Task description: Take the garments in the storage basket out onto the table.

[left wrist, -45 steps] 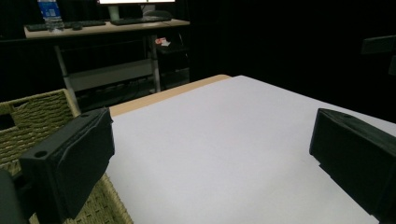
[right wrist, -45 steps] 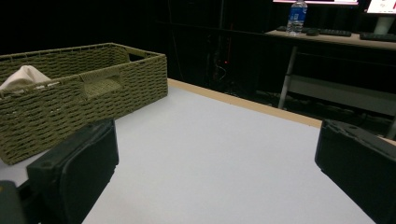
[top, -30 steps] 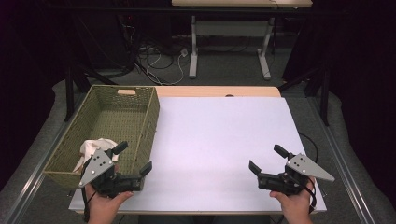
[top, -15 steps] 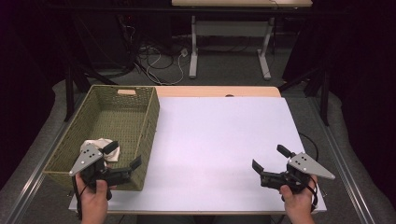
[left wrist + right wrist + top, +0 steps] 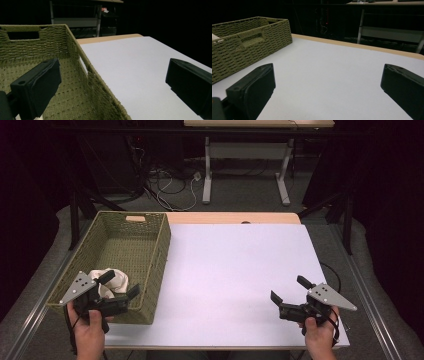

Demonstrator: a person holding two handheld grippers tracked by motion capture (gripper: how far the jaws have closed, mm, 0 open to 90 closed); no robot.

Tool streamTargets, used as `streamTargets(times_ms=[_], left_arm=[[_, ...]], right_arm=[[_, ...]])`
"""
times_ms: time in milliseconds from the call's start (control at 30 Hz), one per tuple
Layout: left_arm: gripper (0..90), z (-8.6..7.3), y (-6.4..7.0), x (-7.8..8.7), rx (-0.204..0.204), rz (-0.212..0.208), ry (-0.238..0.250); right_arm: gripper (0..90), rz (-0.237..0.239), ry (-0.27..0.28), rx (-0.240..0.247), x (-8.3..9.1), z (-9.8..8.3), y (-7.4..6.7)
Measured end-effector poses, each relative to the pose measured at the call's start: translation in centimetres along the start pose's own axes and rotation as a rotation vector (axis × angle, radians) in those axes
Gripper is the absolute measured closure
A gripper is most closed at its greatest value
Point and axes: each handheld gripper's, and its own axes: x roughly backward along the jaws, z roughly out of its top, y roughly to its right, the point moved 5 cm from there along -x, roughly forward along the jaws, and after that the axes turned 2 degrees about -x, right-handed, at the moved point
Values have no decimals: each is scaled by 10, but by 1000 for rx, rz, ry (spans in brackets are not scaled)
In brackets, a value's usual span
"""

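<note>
A green woven basket (image 5: 161, 251) stands on the left of the white table (image 5: 235, 265), and a crumpled white cloth (image 5: 114, 281) lies in its near end. My left gripper (image 5: 121, 284) is open at the basket's near right corner. In the left gripper view (image 5: 112, 72) one jaw hangs over the basket's inside (image 5: 62, 82) and the other over the table (image 5: 140, 72). My right gripper (image 5: 289, 289) is open and empty above the table's near right part. The right gripper view (image 5: 328, 80) looks across the table towards the basket (image 5: 249, 45).
A bare wooden strip (image 5: 235, 217) runs along the table's far edge. Beyond it are table legs (image 5: 206, 175) and loose cables (image 5: 170, 185) on the floor. Metal rails (image 5: 365, 285) flank the table on both sides.
My left gripper has moved left, from the table beside the basket to over the basket's near right corner. My right gripper has drifted slightly right. Both stay open.
</note>
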Motion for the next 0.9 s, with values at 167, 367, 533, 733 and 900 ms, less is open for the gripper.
streamTargets(times_ms=[167,367,533,733,900], left_arm=[[6,0,-7,4,11,16,0],[6,0,-16,9,34,29,2],[6,0,-22,12,43,43,2],[6,-1,-29,16,54,63,4],[6,-2,-35,18,65,78,0]], right_arm=[[0,5,-6,0,0,-1,0],[0,17,-11,12,-2,-2,-2],[0,23,-24,21,-4,-4,-2],[0,24,-26,19,-4,-4,-2],[0,27,-30,19,-5,-5,-4]])
